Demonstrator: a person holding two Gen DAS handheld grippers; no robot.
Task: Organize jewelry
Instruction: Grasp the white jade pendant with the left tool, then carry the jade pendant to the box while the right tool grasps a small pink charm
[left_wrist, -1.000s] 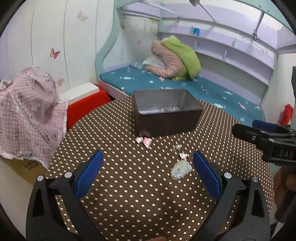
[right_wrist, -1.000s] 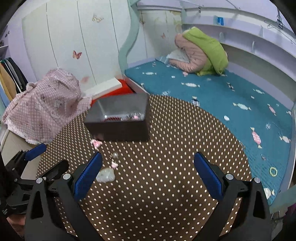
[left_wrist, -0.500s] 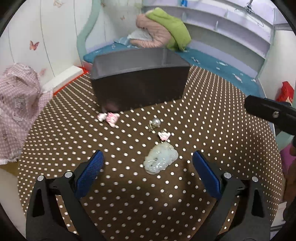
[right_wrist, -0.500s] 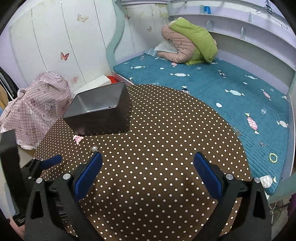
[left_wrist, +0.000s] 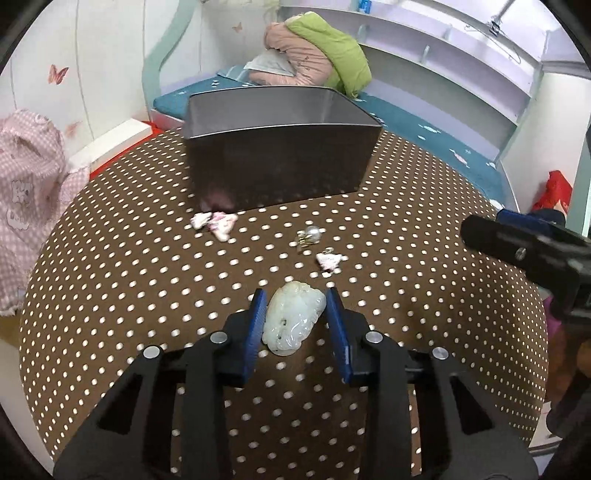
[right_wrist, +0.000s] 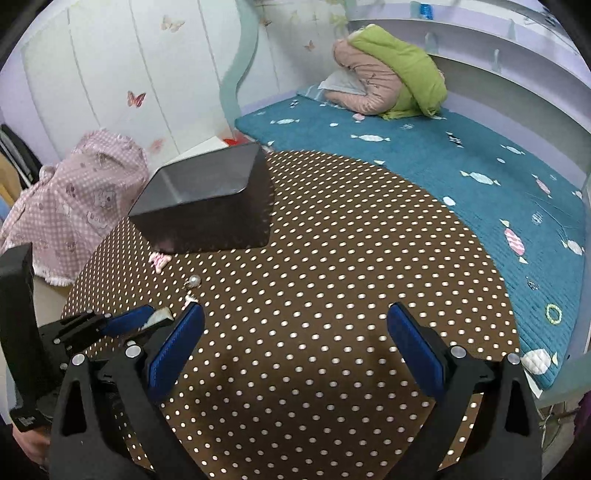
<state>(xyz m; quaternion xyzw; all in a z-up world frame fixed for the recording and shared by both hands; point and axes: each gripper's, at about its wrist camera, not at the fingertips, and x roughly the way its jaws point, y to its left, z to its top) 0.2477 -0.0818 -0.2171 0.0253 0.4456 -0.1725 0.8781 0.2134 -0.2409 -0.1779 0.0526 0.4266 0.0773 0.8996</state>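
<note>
Left gripper (left_wrist: 295, 314) dropped down since a second ago, jaws closing around the jade pendant (left_wrist: 293, 319) on the worktop (left_wrist: 129, 295); right gripper (right_wrist: 295, 332) jaws wide apart, nothing between them.

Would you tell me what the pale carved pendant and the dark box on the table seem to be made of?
Pendant: probably jade or similar stone; milky, translucent, glossy carved surface, though resin would look alike. Box: likely metal, a dark smooth outside and brushed grey inside with thin, crisp rims.
</note>
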